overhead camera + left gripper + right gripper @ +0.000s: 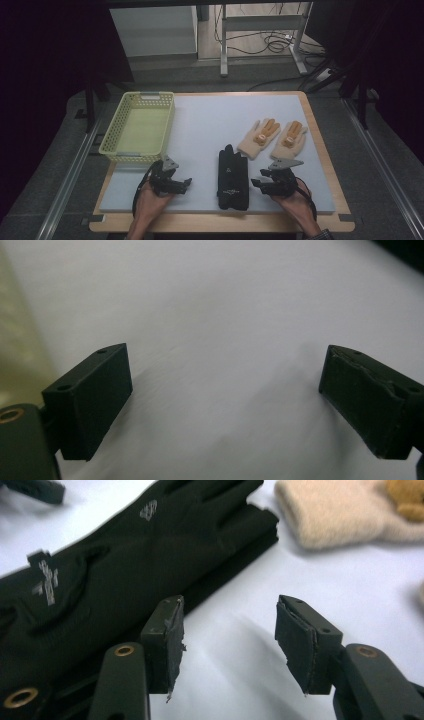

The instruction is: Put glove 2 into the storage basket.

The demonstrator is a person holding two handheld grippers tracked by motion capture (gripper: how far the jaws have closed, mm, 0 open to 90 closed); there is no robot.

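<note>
A stacked pair of black gloves (pixel 232 178) lies near the front middle of the white mat (pixel 210 125). Two cream gloves with orange bear patches (pixel 272 137) lie side by side to the back right of them. My right gripper (pixel 258 182) sits just right of the black gloves (pixel 115 575), open, with only bare mat between its pads (pixel 300 650); the cream gloves (pixel 345 510) show at the top right of its view. My left gripper (pixel 186 183) rests left of the black gloves, its jaws wide open over bare mat (pixel 225 340).
A pale yellow plastic basket (pixel 139 127) stands at the mat's back left, with nothing in it; its wall (pixel 15 350) shows at the left of the left gripper view. The wooden table edge (pixel 325 150) runs around the mat. Desk legs and cables stand on the floor behind.
</note>
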